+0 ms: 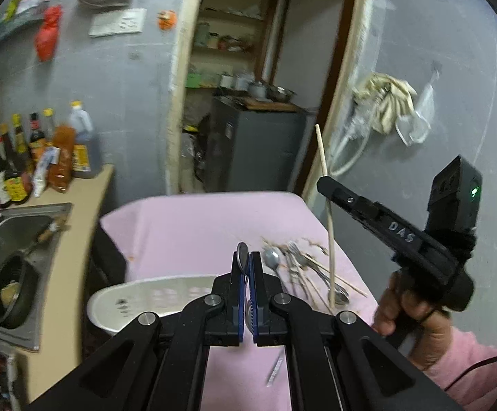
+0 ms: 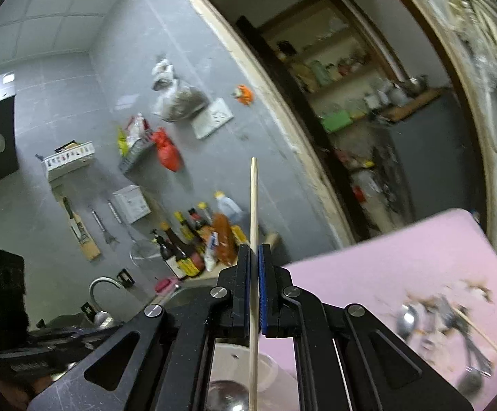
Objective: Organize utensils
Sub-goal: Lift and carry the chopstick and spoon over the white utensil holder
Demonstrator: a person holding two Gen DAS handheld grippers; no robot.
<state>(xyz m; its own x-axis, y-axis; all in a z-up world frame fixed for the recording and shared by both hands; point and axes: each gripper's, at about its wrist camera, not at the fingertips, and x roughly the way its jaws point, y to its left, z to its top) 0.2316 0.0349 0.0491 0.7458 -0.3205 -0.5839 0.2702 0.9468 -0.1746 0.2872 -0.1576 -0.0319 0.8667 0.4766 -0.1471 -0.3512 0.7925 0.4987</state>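
We see a pale, matt wooden chopstick [image 2: 253,239] and a glossy metal spoon [image 1: 242,257]. Our left gripper [image 1: 247,267] is matt black plastic with ribbed blue pads [image 1: 254,294] and shiny metal pivot pins. The tablecloth [image 1: 197,226] looks like soft, matt pink cloth. The heap of forks and spoons [image 1: 303,267] gleams as polished metal, and the basin [image 1: 152,294] is smooth white plastic.
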